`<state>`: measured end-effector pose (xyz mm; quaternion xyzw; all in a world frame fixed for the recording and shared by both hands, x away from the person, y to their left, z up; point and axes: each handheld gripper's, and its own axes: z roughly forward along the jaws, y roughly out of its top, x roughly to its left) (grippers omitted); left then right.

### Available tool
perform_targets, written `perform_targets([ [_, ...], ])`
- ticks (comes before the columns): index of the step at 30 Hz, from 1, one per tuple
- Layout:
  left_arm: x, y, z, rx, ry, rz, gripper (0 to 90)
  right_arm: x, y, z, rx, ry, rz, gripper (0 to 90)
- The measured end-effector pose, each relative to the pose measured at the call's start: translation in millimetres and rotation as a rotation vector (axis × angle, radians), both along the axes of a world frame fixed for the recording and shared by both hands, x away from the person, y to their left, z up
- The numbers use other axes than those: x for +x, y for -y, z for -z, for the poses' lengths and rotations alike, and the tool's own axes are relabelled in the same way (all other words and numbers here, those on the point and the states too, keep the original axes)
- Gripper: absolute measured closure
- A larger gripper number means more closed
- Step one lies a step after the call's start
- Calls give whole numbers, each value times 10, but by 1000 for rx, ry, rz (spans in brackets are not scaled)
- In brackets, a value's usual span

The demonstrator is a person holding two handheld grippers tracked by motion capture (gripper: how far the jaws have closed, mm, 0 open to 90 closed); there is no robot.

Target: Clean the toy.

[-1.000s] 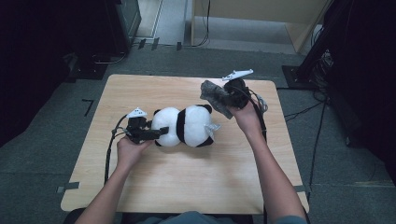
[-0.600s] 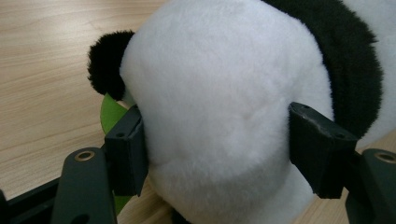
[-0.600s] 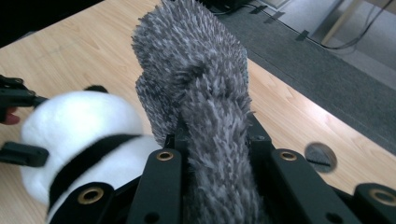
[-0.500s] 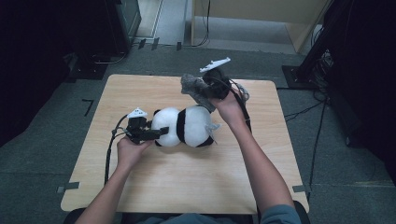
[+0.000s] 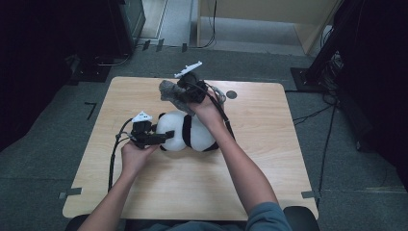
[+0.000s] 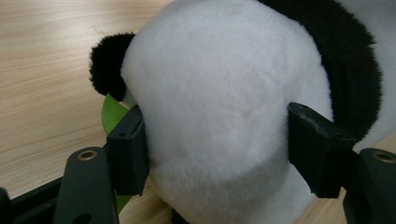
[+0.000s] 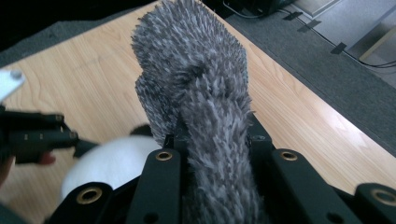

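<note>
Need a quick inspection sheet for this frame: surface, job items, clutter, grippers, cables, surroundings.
Surface: wooden table, bare around the work; small dark round mark near the far edge.
Job's things: panda plush lying mid-table; grey fuzzy cloth held up above it.
Clutter: nothing seen.
Grippers: left gripper has its pads on either side of the panda's white head; right gripper is shut on the grey cloth.
Cables: left gripper's cable loops over the table; floor cables run right of the table.
Surroundings: grey carpet, tape marks, dark equipment at both sides.

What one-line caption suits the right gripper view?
Right gripper clamps a fuzzy grey cloth above the wooden table.
</note>
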<state>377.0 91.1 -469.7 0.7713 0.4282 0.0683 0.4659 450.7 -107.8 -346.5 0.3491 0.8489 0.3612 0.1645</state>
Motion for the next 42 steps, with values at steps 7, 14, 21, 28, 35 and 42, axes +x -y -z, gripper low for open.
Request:
perform_targets([
  [7,-11,11,0,3,0,-5,303,24,-237,212,12,-22,-10,738],
  [14,-6,5,5,9,-4,-7,323,89,-207,470,-71,-65,-4,736],
  [21,2,13,-1,17,-12,-13,338,151,59,459,-98,-92,27,737],
  [28,3,18,1,12,-16,-17,338,188,386,436,-82,-98,70,738],
  [35,7,15,2,7,-20,-19,338,238,697,429,-77,-100,116,739],
  [42,6,15,-1,9,-20,-17,338,244,1020,517,-36,-111,158,737],
])
